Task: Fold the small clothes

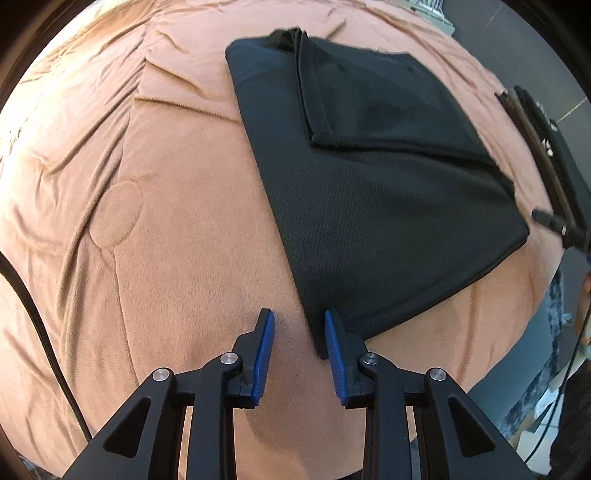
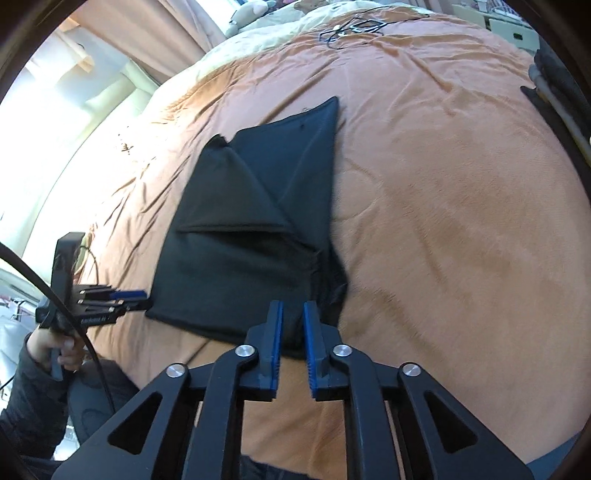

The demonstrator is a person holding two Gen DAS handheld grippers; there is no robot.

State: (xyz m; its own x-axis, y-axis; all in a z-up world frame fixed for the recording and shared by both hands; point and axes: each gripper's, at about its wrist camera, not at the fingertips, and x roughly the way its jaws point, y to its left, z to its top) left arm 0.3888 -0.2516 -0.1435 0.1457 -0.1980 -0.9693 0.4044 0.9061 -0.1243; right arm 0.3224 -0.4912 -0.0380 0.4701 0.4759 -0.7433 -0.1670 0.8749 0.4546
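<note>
A black garment (image 1: 373, 206) lies folded on the orange blanket (image 1: 155, 206), with a triangular flap turned over its far part. My left gripper (image 1: 299, 323) points down at the garment's near left corner. It is open, and the corner lies against its right pad (image 1: 334, 343). The right wrist view shows the same garment (image 2: 240, 266) and the left gripper (image 2: 142, 300) beside that corner. My right gripper (image 2: 293, 314) hovers over the garment's near edge, pads a narrow gap apart, nothing visibly pinched. Its tip (image 1: 543, 218) shows by the garment's right corner.
A hand in a dark sleeve (image 2: 62, 347) holds the left gripper, and a black cable (image 2: 92, 350) trails from it. A long black and brown object (image 1: 532, 136) lies along the bed's right side. Loose cables (image 2: 354, 26) lie far up the blanket (image 2: 461, 221).
</note>
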